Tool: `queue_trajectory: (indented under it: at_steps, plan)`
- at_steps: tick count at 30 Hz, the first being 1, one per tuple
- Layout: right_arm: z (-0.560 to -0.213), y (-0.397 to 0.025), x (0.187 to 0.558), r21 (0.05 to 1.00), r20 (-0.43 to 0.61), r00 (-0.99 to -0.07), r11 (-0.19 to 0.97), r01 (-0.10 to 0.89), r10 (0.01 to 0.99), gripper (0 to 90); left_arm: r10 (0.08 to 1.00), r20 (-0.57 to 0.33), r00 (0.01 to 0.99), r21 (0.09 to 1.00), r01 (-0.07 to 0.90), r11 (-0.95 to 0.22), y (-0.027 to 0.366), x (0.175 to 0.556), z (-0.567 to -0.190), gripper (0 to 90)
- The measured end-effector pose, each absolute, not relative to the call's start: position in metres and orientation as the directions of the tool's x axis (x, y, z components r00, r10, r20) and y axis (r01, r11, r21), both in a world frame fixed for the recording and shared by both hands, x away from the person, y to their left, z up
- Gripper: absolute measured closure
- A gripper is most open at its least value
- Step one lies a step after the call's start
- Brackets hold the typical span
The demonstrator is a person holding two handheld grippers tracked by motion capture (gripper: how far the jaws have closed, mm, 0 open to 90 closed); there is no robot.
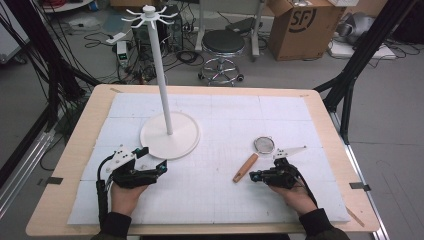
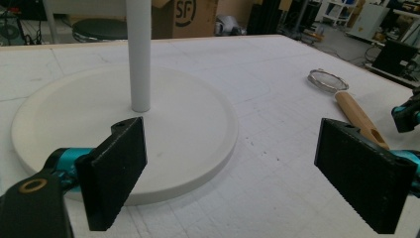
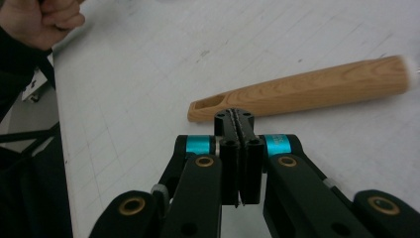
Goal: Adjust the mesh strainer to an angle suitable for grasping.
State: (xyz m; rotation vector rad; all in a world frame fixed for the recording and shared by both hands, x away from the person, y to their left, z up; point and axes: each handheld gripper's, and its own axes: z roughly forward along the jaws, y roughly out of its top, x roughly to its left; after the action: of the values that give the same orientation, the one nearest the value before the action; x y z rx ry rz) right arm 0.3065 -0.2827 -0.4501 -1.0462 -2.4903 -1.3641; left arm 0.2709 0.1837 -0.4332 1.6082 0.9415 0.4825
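A small sieve with a wire mesh bowl (image 1: 264,145) and a wooden handle (image 1: 245,168) lies on the white mat, right of centre. A white stand has a round base (image 1: 170,136), a tall pole (image 1: 161,70) and a ring of hooks at its top (image 1: 149,15). My left gripper (image 1: 152,159) rests open beside the base's near left rim, its pads (image 2: 121,173) wide apart. My right gripper (image 1: 254,176) is shut and empty, its tips (image 3: 236,120) just short of the handle's end (image 3: 213,106). The sieve (image 2: 328,81) also lies far right in the left gripper view.
The white mat (image 1: 210,200) covers a wooden table (image 1: 75,140). Beyond the far edge stand a black stool (image 1: 222,47) and a cardboard box (image 1: 305,27), with cables on the floor. A dark frame leg (image 1: 350,75) rises at the right.
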Motion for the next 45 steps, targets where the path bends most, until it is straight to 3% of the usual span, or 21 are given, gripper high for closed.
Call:
queue_trajectory:
  at_steps: [11, 30, 45]
  plan:
    - [-0.457, -0.257, 0.317, 0.623, 0.436, -0.749, 0.434, 0.651, 0.498, 90.0, 0.786, -0.185, 0.59, 0.945, 0.325, -0.021, 0.183, 0.272, -0.434, 13.3]
    - [-0.459, -0.216, 0.353, 0.613, 0.463, -0.739, 0.426, 0.666, 0.489, 90.0, 0.788, -0.184, 0.587, 0.943, 0.331, -0.026, 0.184, 0.272, -0.434, 13.3]
    - [-0.452, -0.186, 0.386, 0.603, 0.395, -0.731, 0.443, 0.663, 0.556, 90.0, 0.781, -0.194, 0.593, 0.941, 0.339, -0.024, 0.184, 0.273, -0.435, 13.3]
